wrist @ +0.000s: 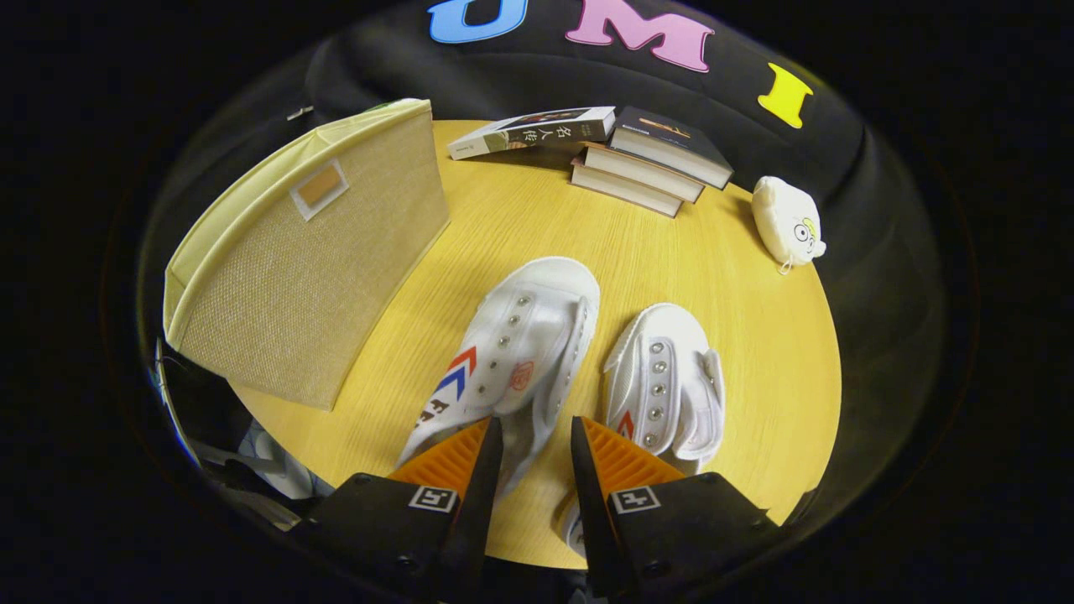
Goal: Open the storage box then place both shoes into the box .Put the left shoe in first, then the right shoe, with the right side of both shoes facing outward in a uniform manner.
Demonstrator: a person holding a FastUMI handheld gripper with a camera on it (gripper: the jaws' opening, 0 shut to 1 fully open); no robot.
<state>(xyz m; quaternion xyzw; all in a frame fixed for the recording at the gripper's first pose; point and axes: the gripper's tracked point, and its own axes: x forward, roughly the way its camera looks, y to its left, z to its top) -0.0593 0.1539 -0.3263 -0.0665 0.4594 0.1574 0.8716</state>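
Fingers (pixel 537 440) straddle left shoe's (pixel 512 352) heel side, gap showing.

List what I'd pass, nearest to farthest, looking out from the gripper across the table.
Gripper, open, its fingers over the near edge of the left shoe → right shoe beside it → stack of books at the far edge.

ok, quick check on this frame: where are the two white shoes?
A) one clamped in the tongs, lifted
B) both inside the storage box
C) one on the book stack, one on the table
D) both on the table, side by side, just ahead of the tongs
D: the left shoe and the right shoe both lie on the table beside the storage box, with the tongs open over the left shoe's edge.
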